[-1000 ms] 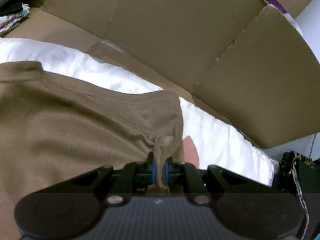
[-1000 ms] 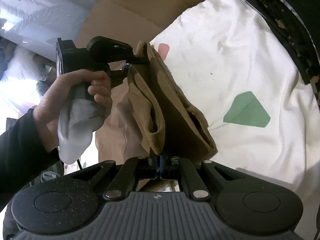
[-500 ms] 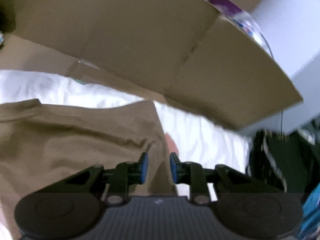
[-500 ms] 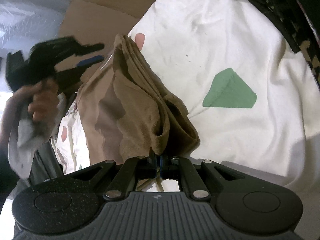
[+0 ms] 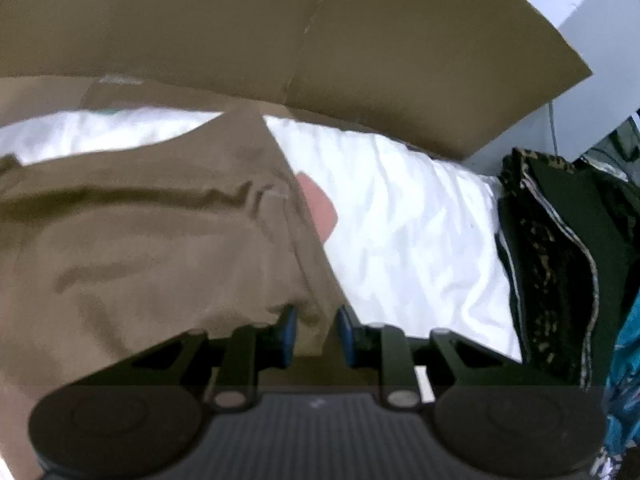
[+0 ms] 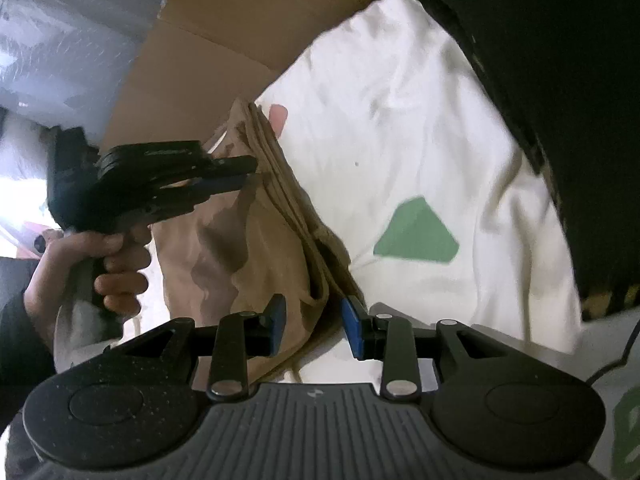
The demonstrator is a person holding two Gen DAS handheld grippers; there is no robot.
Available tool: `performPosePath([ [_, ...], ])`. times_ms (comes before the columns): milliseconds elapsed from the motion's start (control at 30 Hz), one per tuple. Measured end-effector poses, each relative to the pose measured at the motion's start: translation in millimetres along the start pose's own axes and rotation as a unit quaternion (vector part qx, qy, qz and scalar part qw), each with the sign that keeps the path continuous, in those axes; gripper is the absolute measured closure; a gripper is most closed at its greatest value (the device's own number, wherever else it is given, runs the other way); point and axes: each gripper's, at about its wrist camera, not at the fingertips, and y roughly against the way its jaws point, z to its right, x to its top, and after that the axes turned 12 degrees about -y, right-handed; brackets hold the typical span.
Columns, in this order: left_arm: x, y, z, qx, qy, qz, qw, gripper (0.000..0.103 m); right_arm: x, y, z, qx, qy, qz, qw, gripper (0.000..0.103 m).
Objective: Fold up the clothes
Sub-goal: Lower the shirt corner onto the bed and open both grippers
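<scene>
Brown shirt lies folded on the white bed sheet between and ahead of your two hand-held grippers, left and right, whose jaws have just been opening, apparently releasing it there.
</scene>
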Motion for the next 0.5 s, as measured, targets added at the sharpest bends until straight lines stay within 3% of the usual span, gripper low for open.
performPosePath([
  [233, 23, -14, -1, 0.000, -0.012, 0.010, 0.9999, 0.079, 14, -13, -12, -0.015, 0.018, 0.010, 1.000, 0.070],
  [500, 47, 19, -11, 0.003, -0.043, 0.039, 0.9983, 0.079, 24, -23, -25, -0.020, 0.045, 0.017, 0.999, 0.070],
])
